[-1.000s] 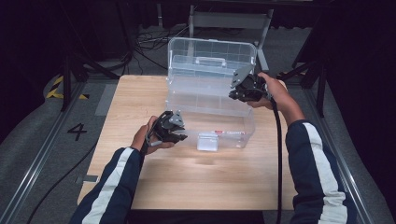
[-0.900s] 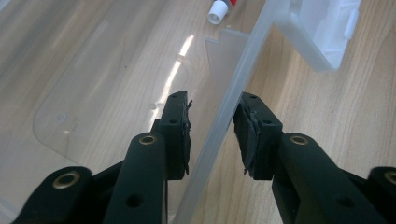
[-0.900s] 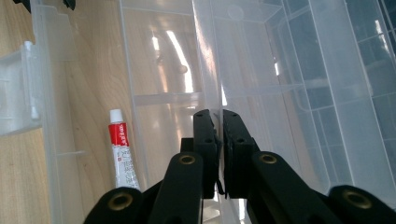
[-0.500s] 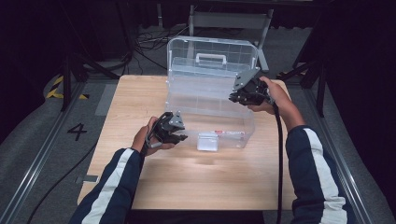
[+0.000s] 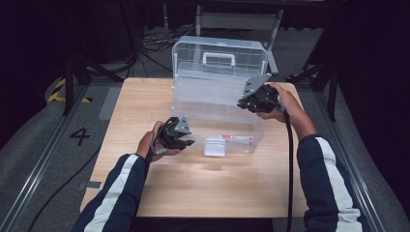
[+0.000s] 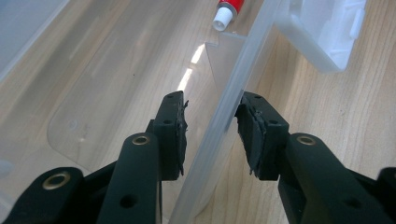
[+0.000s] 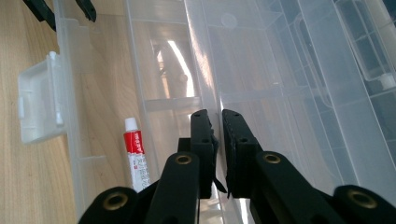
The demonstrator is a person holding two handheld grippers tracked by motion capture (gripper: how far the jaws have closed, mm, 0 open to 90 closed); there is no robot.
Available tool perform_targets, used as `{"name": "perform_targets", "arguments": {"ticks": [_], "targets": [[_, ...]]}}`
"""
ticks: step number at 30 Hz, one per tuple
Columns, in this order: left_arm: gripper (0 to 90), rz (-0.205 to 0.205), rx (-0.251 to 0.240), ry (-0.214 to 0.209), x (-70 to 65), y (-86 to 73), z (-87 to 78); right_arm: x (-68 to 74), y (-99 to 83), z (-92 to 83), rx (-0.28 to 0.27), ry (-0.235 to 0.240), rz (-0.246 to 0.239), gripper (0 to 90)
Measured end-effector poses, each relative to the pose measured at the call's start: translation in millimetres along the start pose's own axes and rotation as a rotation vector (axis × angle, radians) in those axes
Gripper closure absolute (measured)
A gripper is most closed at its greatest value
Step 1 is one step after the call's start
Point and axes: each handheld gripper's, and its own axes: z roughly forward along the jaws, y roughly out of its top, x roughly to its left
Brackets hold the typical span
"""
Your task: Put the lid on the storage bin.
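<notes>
A clear plastic storage box stands on the wooden table with its handled lid upright at the back. A red and white tube lies on the box floor. My left gripper straddles the box's front wall. Its jaws are open and the pads are not clamped on the wall. My right gripper is over the box's right side, shut on the thin edge of a clear inner tray.
A white latch hangs on the outside of the box's front wall, just right of my left gripper. The table is bare wood. Grey floor with rails, cables and a chair frame surrounds it.
My right gripper has shifted slightly down and left with the clear tray edge in it. My left gripper has stayed at the front wall.
</notes>
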Motion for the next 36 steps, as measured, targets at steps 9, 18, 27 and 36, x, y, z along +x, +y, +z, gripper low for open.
{"name": "perform_targets", "arguments": {"ticks": [9,18,27,36], "targets": [[62.8,0.018,0.014,0.001,0.0,1.0,0.1,2.4,-1.8,-0.2,-0.009,-0.002,0.013,83.6],[66.6,0.055,0.088,-0.007,-0.7,10.3,-0.4,6.5,-2.1,-0.7,-0.001,-0.003,0.015,83.2],[70.4,0.096,0.090,0.029,-6.0,14.1,-6.9,8.7,-3.1,-0.8,-0.002,-0.004,0.022,82.5],[68.9,0.065,0.057,0.046,-3.7,10.6,-20.6,10.3,-5.7,-0.9,-0.018,-0.011,0.030,81.6]]}}
